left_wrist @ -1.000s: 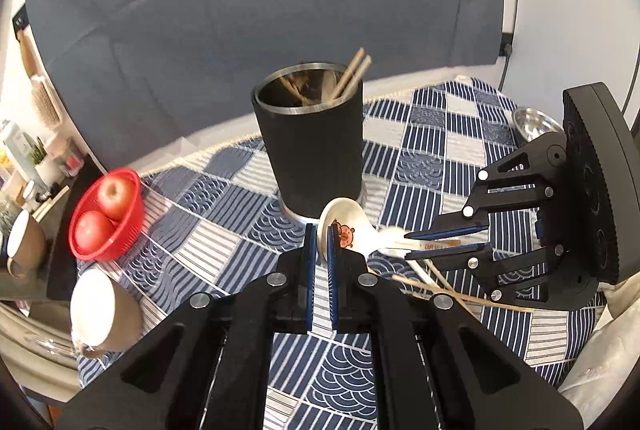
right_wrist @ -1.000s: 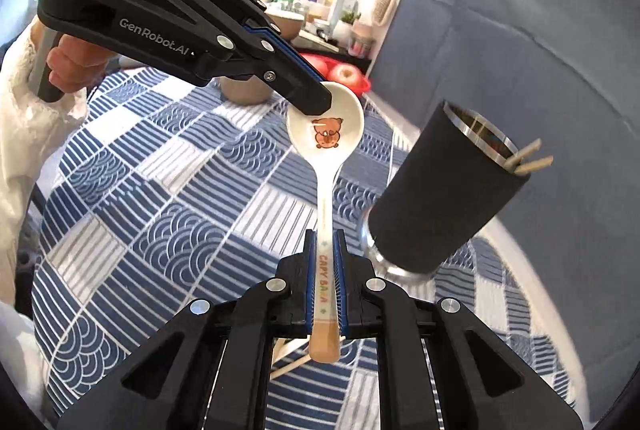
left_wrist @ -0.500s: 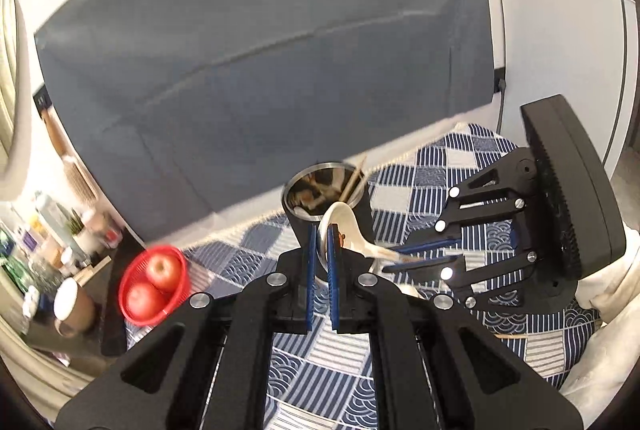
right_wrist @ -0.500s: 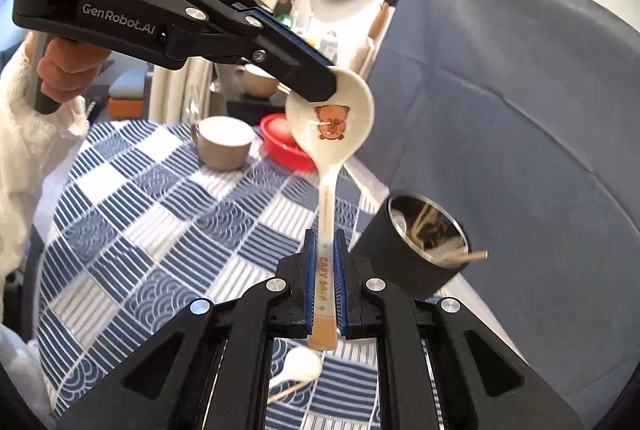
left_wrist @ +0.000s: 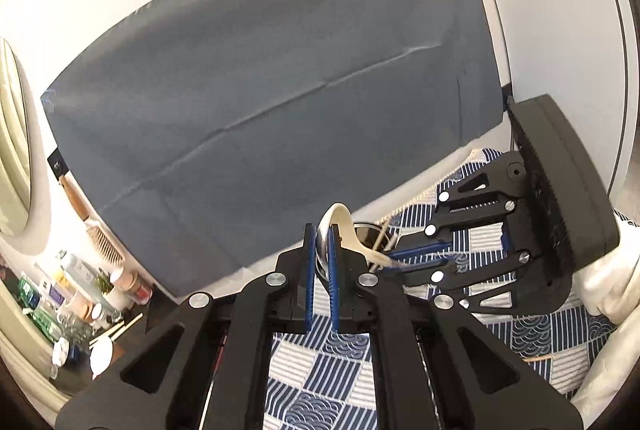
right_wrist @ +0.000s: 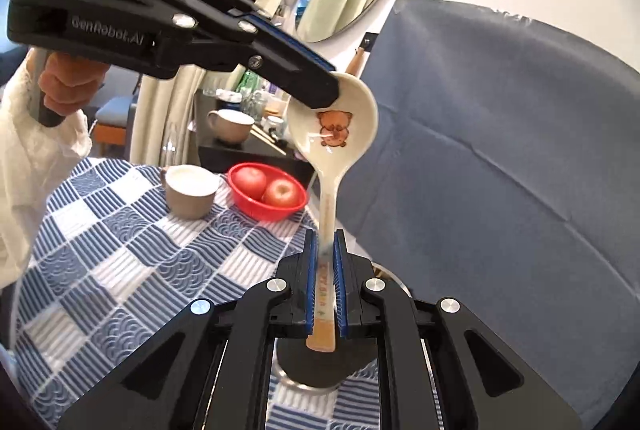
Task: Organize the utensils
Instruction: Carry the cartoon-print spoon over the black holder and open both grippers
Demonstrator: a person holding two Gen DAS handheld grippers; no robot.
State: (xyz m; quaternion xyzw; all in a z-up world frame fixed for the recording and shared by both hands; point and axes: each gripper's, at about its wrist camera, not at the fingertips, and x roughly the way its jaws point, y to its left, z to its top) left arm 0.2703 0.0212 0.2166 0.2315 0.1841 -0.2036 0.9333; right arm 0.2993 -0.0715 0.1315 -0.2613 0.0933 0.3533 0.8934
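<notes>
A white ceramic spoon (right_wrist: 334,134) with a bear picture is held in the air by both grippers. My left gripper (left_wrist: 319,242) is shut on the rim of the spoon's bowl (left_wrist: 340,226). My right gripper (right_wrist: 325,250) is shut on the spoon's handle, which sticks out below the pads. The right gripper also shows in the left wrist view (left_wrist: 420,260). The black utensil cup (right_wrist: 320,362) stands right under the spoon's handle end; its steel rim with chopsticks (left_wrist: 382,236) shows behind the left fingers.
A red bowl of apples (right_wrist: 268,192) and a brown cup (right_wrist: 190,192) stand on the blue checked tablecloth (right_wrist: 120,270). A loose chopstick (left_wrist: 538,359) lies on the cloth at right. A grey backdrop (left_wrist: 260,90) hangs behind the table.
Both grippers have lifted the spoon well above the table and brought it over the black cup, which now sits directly below the right gripper.
</notes>
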